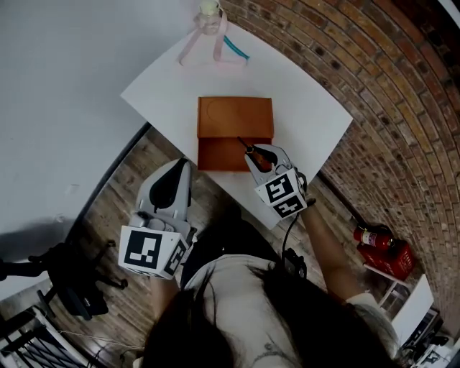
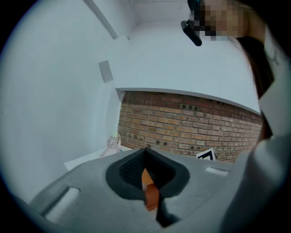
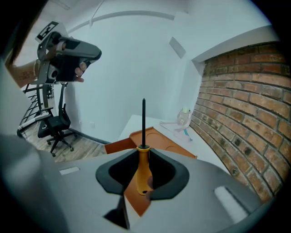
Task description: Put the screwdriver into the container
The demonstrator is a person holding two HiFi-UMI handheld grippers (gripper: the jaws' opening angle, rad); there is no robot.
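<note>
An orange container (image 1: pixel 235 118) stands open on the white table (image 1: pixel 309 108), its lid flat behind the tray. My right gripper (image 1: pixel 260 154) hovers over the tray's near right corner, shut on the screwdriver (image 1: pixel 257 156). The orange handle (image 3: pixel 143 159) sits between the jaws and the black shaft (image 3: pixel 143 120) points away over the container (image 3: pixel 161 142). My left gripper (image 1: pixel 178 167) hangs off the table's near edge, over the wooden floor. Its jaws (image 2: pixel 146 175) stand together with nothing held; only a thin slit shows orange beyond.
A small bottle with a pink strap (image 1: pixel 209 18) and a teal pen (image 1: pixel 236 49) lie at the table's far corner. A brick wall runs along the right. A red fire extinguisher (image 1: pixel 374 236) and a black office chair (image 1: pixel 72 280) stand on the floor.
</note>
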